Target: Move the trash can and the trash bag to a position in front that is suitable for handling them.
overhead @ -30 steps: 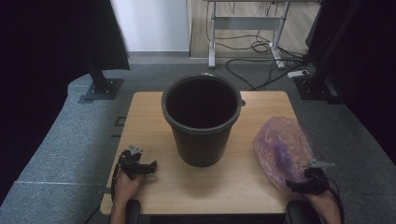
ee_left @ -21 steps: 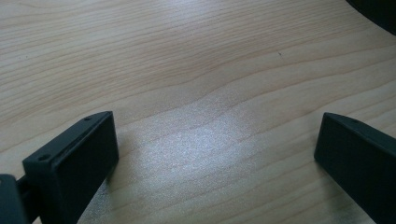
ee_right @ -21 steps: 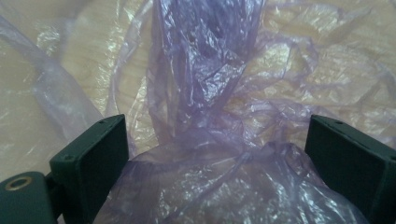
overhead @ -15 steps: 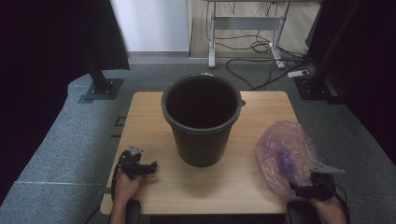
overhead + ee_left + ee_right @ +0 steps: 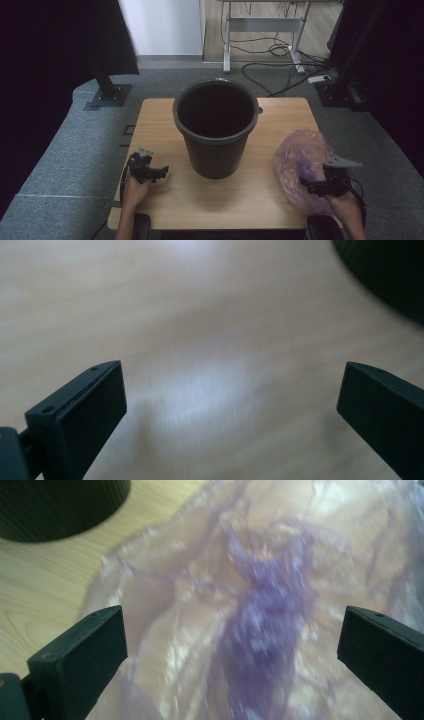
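A dark grey plastic bucket [image 5: 216, 127] stands upright and empty at the middle of the wooden table [image 5: 160, 125]. A crumpled translucent purple plastic bag [image 5: 300, 160] lies at the table's right side. My right gripper [image 5: 306, 186] hovers at the bag's near edge, pointing left. Its jaws have just been opening and now stand wide; the bag [image 5: 260, 605] lies beyond them, not pinched. My left gripper [image 5: 162, 172] rests low near the front left, open over bare wood [image 5: 232, 405], with the bucket's wall [image 5: 390, 275] at the upper right.
The bucket's base [image 5: 55, 505] sits close to the bag's left edge. Grey carpet surrounds the table. Black stand feet [image 5: 107, 95] and floor cables [image 5: 280, 55] lie beyond the far edge. Bare wood stretches between my two hands at the front.
My right gripper has lifted off the table at the bag's near edge, and its grey plate now shows higher. The left hand has stayed put.
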